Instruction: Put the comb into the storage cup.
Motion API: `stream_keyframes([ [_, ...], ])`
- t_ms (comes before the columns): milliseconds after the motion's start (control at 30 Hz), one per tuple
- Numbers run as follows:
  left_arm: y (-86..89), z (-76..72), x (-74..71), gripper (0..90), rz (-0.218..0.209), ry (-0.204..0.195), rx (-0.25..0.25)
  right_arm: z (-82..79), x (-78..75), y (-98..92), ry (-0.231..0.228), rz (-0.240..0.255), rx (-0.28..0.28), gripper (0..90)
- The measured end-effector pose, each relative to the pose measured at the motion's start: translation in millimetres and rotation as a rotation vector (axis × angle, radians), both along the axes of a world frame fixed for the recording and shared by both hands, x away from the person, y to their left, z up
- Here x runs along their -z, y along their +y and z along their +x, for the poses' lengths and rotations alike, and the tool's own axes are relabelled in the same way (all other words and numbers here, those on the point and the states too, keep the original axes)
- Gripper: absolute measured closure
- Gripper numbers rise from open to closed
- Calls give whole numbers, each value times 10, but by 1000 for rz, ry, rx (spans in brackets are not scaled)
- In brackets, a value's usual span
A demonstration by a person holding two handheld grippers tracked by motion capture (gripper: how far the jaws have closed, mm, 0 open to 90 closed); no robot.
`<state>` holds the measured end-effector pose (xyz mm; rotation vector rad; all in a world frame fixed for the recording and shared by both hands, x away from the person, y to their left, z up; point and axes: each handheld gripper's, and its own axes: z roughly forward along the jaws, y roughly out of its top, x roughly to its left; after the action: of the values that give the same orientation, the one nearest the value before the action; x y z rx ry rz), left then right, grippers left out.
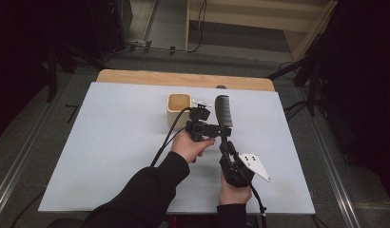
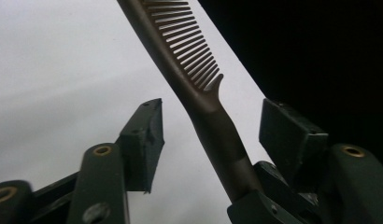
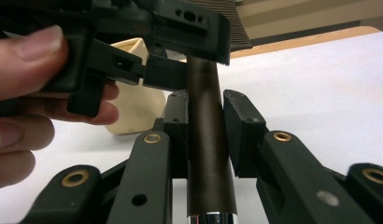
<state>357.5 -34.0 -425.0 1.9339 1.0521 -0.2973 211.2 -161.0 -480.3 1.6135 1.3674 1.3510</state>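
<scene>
A dark brown comb (image 1: 223, 111) is held up over the white table, teeth end away from me. My right gripper (image 1: 225, 145) is shut on its round handle (image 3: 206, 140), with both pads pressed against the sides. My left gripper (image 1: 217, 129) comes in from the left and straddles the same handle a little higher up. In the left gripper view its jaws stand on either side of the handle (image 2: 217, 135) with gaps showing, so they are open (image 2: 217, 130). That gripper's black body (image 3: 180, 46) crosses in front of the comb in the right gripper view.
A beige square cup (image 1: 178, 107) stands on the white table sheet (image 1: 112, 142) just left of the grippers, seen again behind the fingers (image 3: 133, 107). A wooden table edge (image 1: 183, 78) runs along the far side. Dark floor and cables surround the table.
</scene>
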Motion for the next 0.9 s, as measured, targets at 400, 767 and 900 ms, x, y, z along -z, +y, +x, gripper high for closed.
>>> stream_keyframes([
  [400,-17,16,23,561,-25,46,-23,2,4,9,-5,23,-6,702],
  [767,-21,22,48,653,-43,77,-7,4,9,-26,-9,56,-14,702],
  [900,-19,19,46,671,-56,85,-3,3,21,-35,-12,66,-18,701],
])
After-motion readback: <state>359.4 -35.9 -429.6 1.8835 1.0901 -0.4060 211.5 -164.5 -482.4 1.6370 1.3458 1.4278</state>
